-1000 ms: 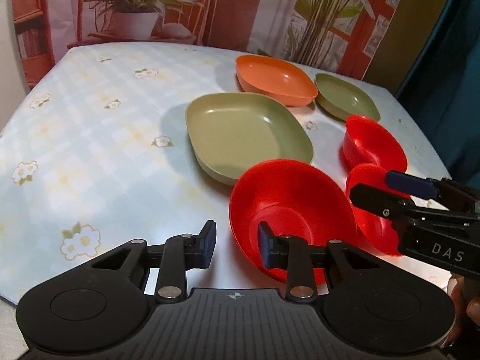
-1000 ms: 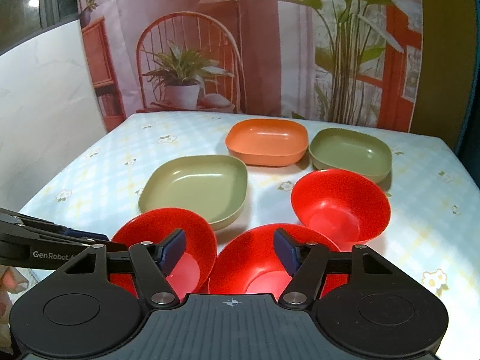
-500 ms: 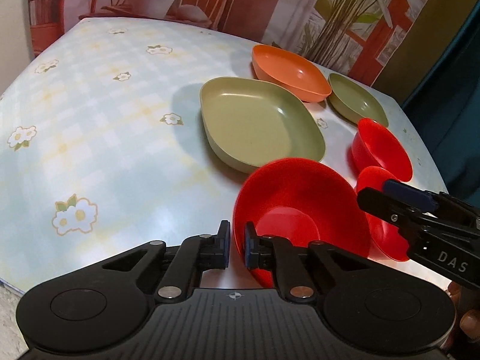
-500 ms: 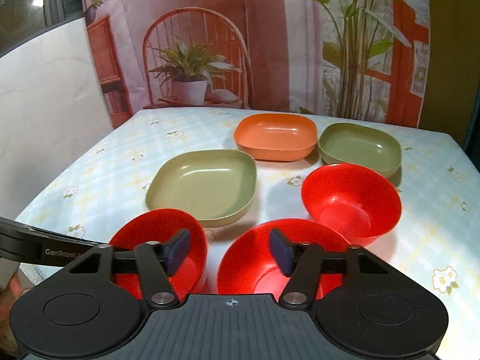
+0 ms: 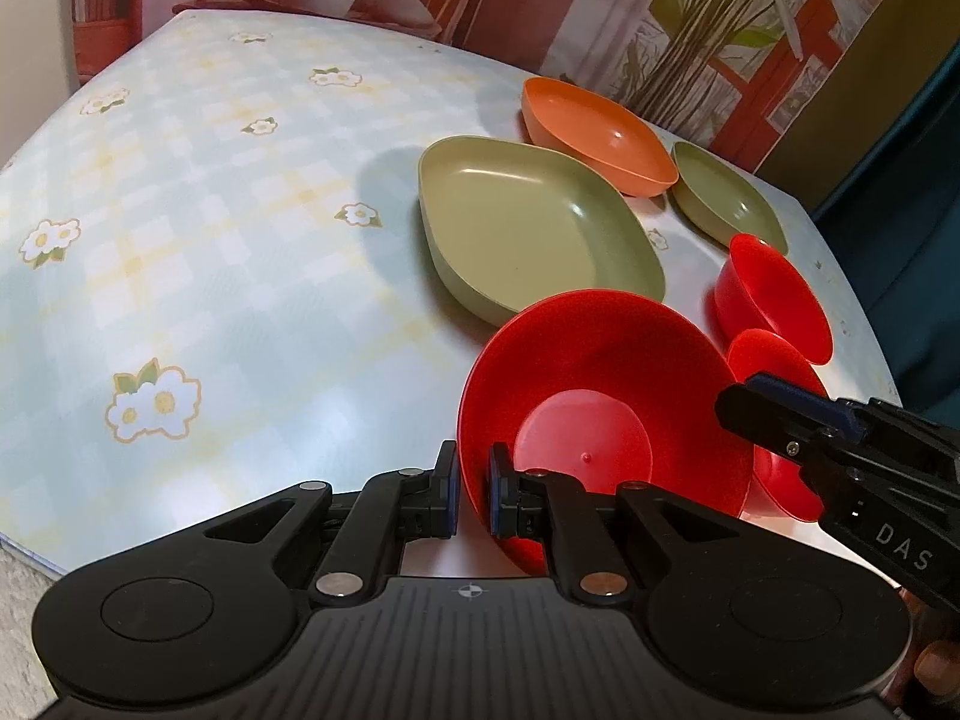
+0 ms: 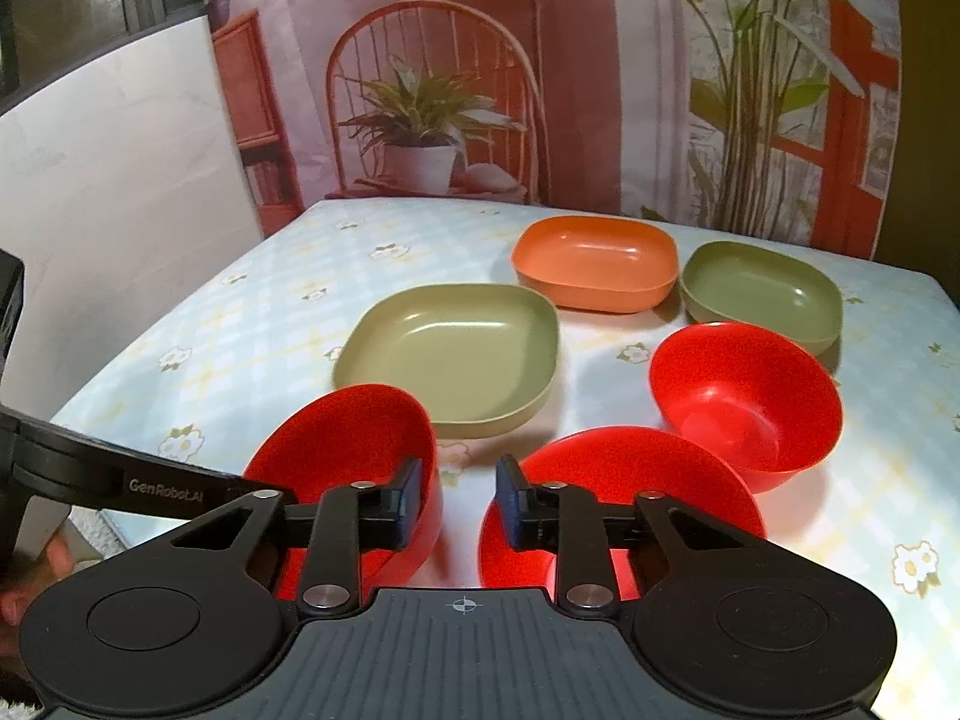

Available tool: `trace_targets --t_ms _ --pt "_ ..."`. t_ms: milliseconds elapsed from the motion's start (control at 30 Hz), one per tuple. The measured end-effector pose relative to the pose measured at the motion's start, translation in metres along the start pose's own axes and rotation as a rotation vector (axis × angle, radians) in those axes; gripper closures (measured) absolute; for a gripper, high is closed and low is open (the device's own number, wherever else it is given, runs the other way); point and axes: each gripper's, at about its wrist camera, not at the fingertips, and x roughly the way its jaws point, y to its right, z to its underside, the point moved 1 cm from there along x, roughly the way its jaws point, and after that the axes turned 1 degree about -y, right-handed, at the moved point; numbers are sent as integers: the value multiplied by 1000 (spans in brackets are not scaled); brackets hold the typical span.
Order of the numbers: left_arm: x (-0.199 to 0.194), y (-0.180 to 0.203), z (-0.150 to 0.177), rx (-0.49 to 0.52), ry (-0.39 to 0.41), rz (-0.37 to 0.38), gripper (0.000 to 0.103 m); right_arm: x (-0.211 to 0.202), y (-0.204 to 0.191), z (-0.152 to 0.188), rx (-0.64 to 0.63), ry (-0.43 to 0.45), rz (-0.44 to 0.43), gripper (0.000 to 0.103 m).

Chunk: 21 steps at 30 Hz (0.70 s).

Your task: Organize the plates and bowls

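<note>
My left gripper [image 5: 471, 495] is shut on the near rim of a red bowl [image 5: 606, 408], which is tilted up off the table; this bowl also shows in the right wrist view [image 6: 354, 444]. My right gripper [image 6: 459, 495] is open, hovering over the gap between that bowl and a second red bowl [image 6: 618, 480], its right finger over that second bowl's rim. A third red bowl [image 6: 744, 396] stands to the right. A large green plate [image 6: 456, 354], an orange dish [image 6: 594, 267] and a small green dish [image 6: 762, 294] sit behind.
The table [image 5: 210, 252] has a light checked cloth with flowers; its near edge runs just below the bowls. A chair with a potted plant [image 6: 420, 138] stands behind the table. A white wall [image 6: 120, 180] is at the left.
My left gripper closed on the red bowl's rim and tipped the bowl up. My right gripper narrowed a little and stayed over the front bowls.
</note>
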Motion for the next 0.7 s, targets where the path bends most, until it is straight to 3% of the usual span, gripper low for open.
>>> trace_targets --t_ms 100,700 --pt "0 -1 1 -2 4 -2 92 1 -1 0 1 -9 -25 93" --pt "-7 -8 2 -24 32 1 93 7 0 5 45 -48 -86 96"
